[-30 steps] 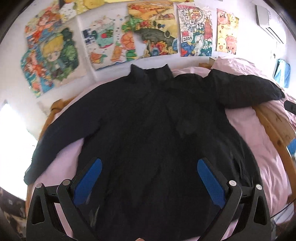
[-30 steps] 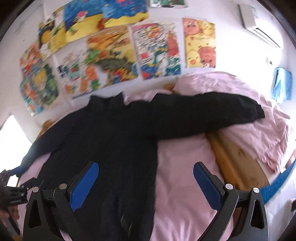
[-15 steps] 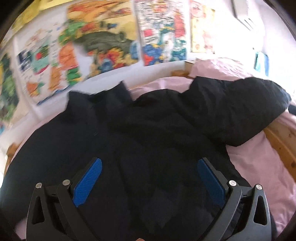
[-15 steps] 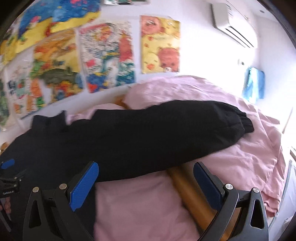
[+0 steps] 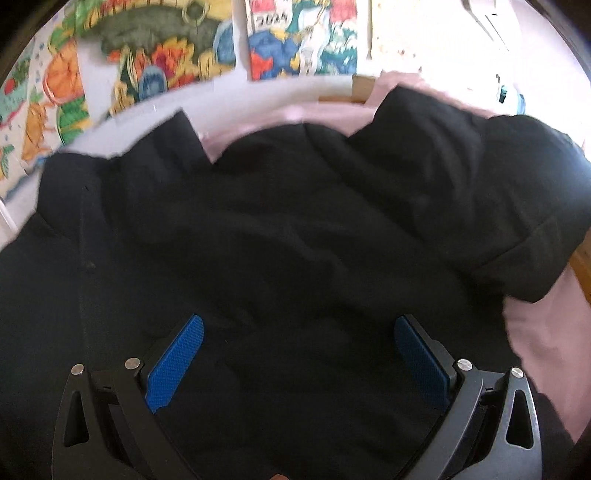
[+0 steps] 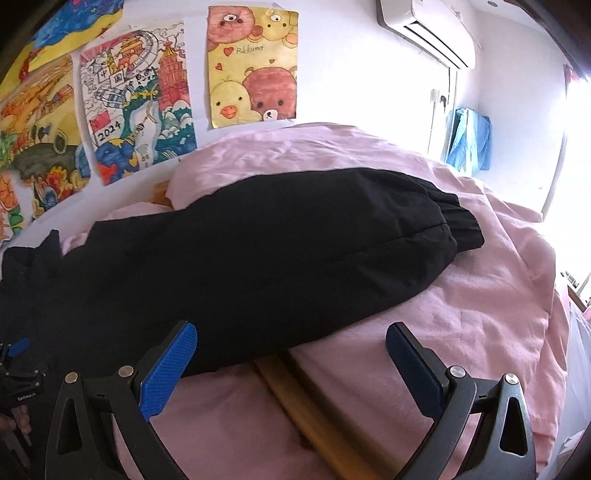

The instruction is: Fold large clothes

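Observation:
A large black jacket lies spread flat on a pink-sheeted bed, collar toward the wall. Its right sleeve stretches to the right over pink bedding, cuff at the far end. My left gripper is open and empty, low over the jacket's chest near the right shoulder. My right gripper is open and empty, just in front of the sleeve's near edge. The left gripper also shows at the left edge of the right wrist view.
A wooden bed rail runs under the right gripper between pink sheets. Colourful drawings hang on the white wall behind the bed. An air conditioner and a blue cloth are at the right.
Both grippers have moved forward and to the right, closer to the jacket. The left now hovers over the chest and shoulder, the right near the right sleeve. Both stay open.

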Tool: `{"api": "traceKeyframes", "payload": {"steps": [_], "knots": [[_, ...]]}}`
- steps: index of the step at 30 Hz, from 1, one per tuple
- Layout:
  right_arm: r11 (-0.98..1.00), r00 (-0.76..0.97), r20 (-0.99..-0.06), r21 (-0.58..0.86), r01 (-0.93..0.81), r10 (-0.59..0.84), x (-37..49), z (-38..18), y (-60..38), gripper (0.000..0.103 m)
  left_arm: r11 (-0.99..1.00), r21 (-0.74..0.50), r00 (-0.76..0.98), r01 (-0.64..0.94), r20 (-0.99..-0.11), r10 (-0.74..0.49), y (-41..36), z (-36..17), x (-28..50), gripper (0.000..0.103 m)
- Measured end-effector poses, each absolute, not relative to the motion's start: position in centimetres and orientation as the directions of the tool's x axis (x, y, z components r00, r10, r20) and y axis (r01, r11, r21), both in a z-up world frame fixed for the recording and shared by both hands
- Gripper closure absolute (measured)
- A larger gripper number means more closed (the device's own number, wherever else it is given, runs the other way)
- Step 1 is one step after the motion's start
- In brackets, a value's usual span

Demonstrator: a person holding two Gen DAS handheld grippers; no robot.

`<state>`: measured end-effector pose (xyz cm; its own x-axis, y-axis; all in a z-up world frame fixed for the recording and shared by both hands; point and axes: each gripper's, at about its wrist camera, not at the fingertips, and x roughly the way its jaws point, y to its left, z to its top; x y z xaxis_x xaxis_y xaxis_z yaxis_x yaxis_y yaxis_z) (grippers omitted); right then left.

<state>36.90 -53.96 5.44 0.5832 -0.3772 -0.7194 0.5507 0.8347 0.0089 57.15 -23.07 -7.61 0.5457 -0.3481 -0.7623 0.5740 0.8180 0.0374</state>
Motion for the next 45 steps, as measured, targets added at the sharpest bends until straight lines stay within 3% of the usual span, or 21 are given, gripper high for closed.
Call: {"api": "traceKeyframes", "payload": {"steps": [5,11,24,36,39,45], "knots": [[0.839,0.585,-0.706,-0.021,0.544,-0.398,37.1,4.3,-55.0,0.0,0.827,-0.03,0.523,0.562,-0.762,-0.383,-21.9,-8.5,57.9,0.001],[0.829,0.597,-0.674,-0.04,0.558,-0.435,37.7,3.9,-55.7,0.0,0.829,-0.002,0.535,0.559,-0.763,-0.363,-22.0,-9.0,57.8,0.001],[0.822,0.667,-0.641,0.098,0.561,-0.379,35.9,5.0,-57.0,0.0,0.834,0.046,0.539,0.549,-0.783,-0.312,-23.5,-11.3,58.6,0.001],[0.678,0.703,-0.612,0.344,0.65,-0.364,33.3,5.5,-61.4,0.0,0.837,0.066,0.547,0.543,-0.784,-0.293,-23.8,-11.2,56.6,0.001],[0.673,0.709,-0.602,0.354,0.649,-0.367,33.8,5.6,-61.7,0.016,0.838,0.069,0.548,0.541,-0.785,-0.288,-24.1,-11.1,56.7,0.001],[0.665,0.71,-0.597,0.362,0.653,-0.373,34.4,5.7,-62.5,0.078,0.854,0.053,0.538,0.518,-0.797,-0.276,-24.2,-10.0,57.0,0.001]]}}
